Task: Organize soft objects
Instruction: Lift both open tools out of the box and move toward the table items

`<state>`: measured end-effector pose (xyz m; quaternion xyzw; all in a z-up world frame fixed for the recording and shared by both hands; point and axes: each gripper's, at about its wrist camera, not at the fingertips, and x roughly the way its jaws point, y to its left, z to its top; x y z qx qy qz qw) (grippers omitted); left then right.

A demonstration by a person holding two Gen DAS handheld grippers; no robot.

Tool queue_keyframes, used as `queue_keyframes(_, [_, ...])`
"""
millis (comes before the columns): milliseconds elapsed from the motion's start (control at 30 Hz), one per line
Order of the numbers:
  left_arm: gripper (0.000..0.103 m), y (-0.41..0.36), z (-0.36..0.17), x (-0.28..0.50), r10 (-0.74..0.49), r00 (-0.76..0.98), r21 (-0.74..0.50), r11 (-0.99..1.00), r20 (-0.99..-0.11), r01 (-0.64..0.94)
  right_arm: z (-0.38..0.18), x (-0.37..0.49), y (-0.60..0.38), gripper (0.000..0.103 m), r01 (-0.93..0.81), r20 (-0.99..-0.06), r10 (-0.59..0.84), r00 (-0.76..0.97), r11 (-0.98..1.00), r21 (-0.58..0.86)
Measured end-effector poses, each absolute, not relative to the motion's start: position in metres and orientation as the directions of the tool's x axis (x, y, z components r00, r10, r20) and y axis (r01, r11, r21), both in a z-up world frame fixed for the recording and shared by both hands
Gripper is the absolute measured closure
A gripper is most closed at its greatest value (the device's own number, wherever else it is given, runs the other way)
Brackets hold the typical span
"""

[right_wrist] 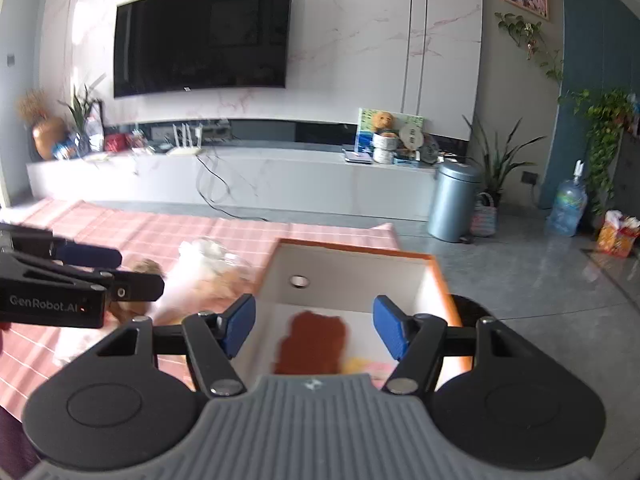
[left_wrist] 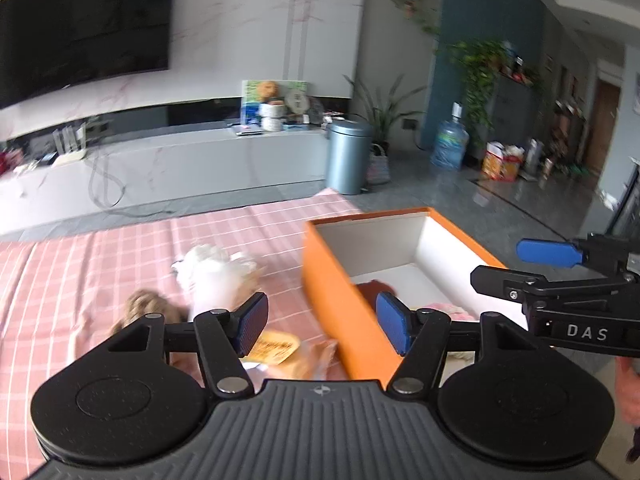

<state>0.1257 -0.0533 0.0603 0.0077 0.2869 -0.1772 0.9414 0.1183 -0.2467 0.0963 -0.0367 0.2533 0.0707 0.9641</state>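
While both tools gape empty, left tool (left_wrist: 322, 328) beside orange box (left_wrist: 332, 296), right tool (right_wrist: 314, 330) over it: holds brown plush (right_wrist: 312, 344), pink cloth (left_wrist: 444, 307).

Soft toys (left_wrist: 216, 280) motion-blurred, type unclear; box (right_wrist: 352, 276) contents smeared.

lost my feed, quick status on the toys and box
Left hand-held gripper open, empty. Right hand-held gripper open over orange box. Brown toy inside; white plush on cloth. Nothing blocking.
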Motion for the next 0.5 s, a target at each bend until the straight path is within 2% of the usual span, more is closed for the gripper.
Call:
queue_keyframes(333, [0.030, 0.020, 0.041, 0.094, -0.266, 0.795, -0.168, 0.964, -0.546, 0.207, 0.086, 0.100, -0.185, 0.038, -0.226, -0.446, 0.227, 0.865, 0.972, 0.057])
queue_keyframes(500, [0.035, 0.055, 0.019, 0.082, -0.244, 0.785, -0.227, 0.965, -0.570, 0.135, 0.075, 0.094, -0.156, 0.038, -0.249, -0.446, 0.261, 0.856, 0.965, 0.087])
